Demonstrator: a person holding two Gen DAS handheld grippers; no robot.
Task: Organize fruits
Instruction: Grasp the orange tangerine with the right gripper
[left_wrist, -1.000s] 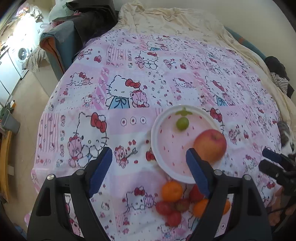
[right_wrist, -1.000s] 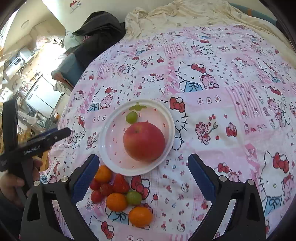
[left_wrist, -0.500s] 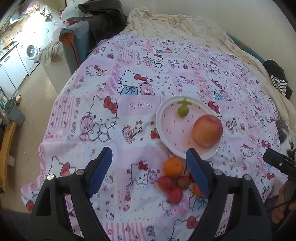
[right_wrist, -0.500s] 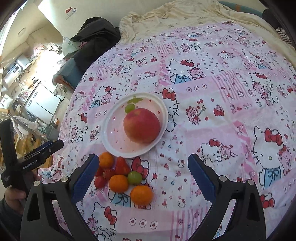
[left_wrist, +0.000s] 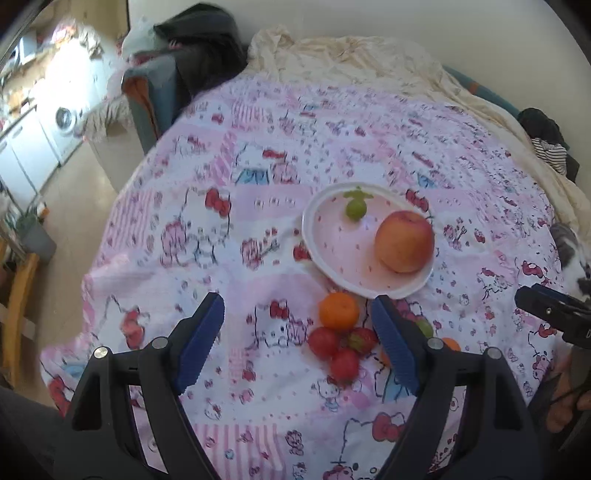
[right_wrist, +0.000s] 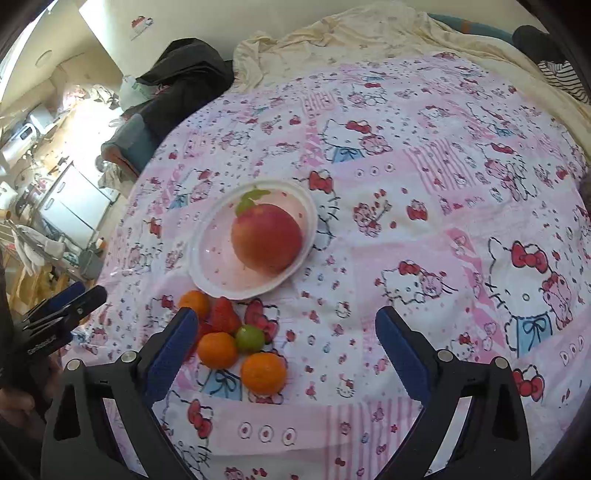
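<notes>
A white plate (left_wrist: 321, 254) (right_wrist: 207, 273) lies on the Hello Kitty bedspread (left_wrist: 258, 177) and holds a red apple (left_wrist: 404, 241) (right_wrist: 266, 238) and a small green fruit (left_wrist: 355, 208) (right_wrist: 243, 206). In front of the plate lies a pile of loose fruit: oranges (left_wrist: 338, 310) (right_wrist: 263, 372), red tomatoes (left_wrist: 324, 342), a strawberry (right_wrist: 223, 314) and a green lime (right_wrist: 250, 338). My left gripper (left_wrist: 297, 341) is open and empty, above the bedspread in front of the pile. My right gripper (right_wrist: 286, 350) is open and empty, held above the pile's right side.
A cream sheet (left_wrist: 362, 70) covers the bed's far end. Dark clothes on a chair (left_wrist: 192, 74) stand at the far left. A striped garment (left_wrist: 550, 153) lies at the right edge. The floor and a washing machine (left_wrist: 66, 118) are to the left.
Both grippers have pulled back and up from the plate. The plate and fruit pile look smaller and farther. Both stay open and empty.
</notes>
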